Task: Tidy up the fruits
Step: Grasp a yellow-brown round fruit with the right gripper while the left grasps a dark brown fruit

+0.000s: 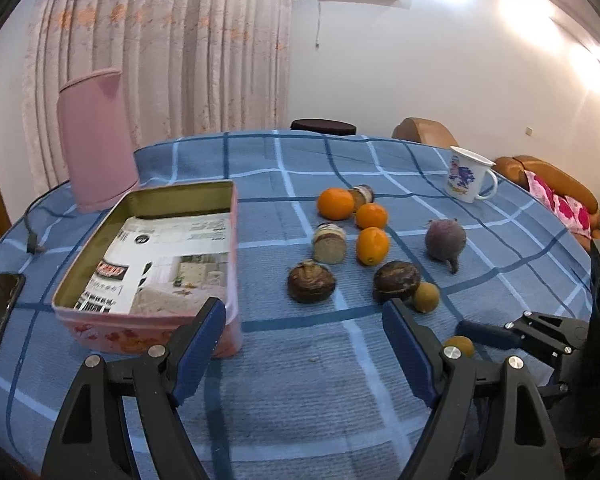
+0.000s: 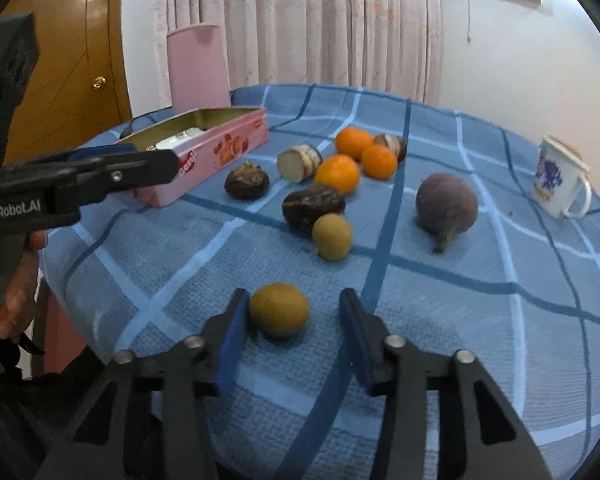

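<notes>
My right gripper point(image 2: 294, 314) is open, its jaws on either side of a small yellow-brown fruit point(image 2: 279, 310) on the blue checked cloth; the left pad touches or nearly touches it. This fruit also shows in the left wrist view point(image 1: 460, 345). My left gripper point(image 1: 304, 320) is open and empty over the cloth beside the open pink tin point(image 1: 156, 316). Three oranges point(image 1: 335, 203), two dark brown fruits point(image 1: 311, 282), a second small yellow-brown fruit point(image 1: 426, 297) and a purple fruit point(image 1: 446, 240) lie in the middle.
A pink cylinder point(image 1: 96, 140) stands behind the tin. A white printed mug point(image 1: 469, 174) stands at the far right. A phone point(image 1: 0, 316) lies at the left edge. Two cut brown rolls point(image 1: 329, 242) lie among the fruit. The tin is lined with printed paper.
</notes>
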Demonstrator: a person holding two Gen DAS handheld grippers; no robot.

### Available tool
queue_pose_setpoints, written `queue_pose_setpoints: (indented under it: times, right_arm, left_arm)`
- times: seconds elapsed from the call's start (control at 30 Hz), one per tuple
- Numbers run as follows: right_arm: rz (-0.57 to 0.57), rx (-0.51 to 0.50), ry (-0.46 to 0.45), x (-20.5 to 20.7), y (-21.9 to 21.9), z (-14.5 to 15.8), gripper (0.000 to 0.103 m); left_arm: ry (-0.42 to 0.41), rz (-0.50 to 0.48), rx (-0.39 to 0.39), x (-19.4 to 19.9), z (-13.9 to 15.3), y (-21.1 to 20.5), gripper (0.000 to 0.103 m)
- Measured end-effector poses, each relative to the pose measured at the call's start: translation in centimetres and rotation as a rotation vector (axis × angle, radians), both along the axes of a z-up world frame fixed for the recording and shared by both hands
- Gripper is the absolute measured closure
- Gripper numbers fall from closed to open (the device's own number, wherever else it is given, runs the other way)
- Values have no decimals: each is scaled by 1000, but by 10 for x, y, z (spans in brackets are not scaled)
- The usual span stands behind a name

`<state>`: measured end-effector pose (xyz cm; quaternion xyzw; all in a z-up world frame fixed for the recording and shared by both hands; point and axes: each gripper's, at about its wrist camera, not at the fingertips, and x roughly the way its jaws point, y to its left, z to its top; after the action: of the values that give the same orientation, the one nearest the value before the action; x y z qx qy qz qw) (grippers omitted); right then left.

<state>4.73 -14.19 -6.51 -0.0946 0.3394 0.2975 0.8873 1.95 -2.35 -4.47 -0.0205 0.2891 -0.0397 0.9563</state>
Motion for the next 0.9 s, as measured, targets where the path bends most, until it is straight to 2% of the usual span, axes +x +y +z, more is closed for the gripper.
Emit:
queue_pose_setpoints:
  times: [0.03,0.4,0.5,0.67,0.8,0.9]
  right_arm:
    - [1,8,1,1,-1,0,71]
    - [-110,34,-41,15,-31,8,71]
    - [-126,40,-43,17,-38,8,71]
    - [-129,56,-49,18,-44,8,71]
    - [-130,63,-48,17,-47,6,71]
    - [-131,68,-58,16,-48,7,71]
  left_arm:
    - [3,-12,4,3,0,-4,21]
    - [56,-131,16,46,-3,-49,24]
    - [95,-139,0,62,-7,-58,33]
    - [168,-156,-29,82,-17,-67,39]
    - [183,-151,-48,86,-22,-68,61]
    - [184,-143,-84,89,-23,-61,61]
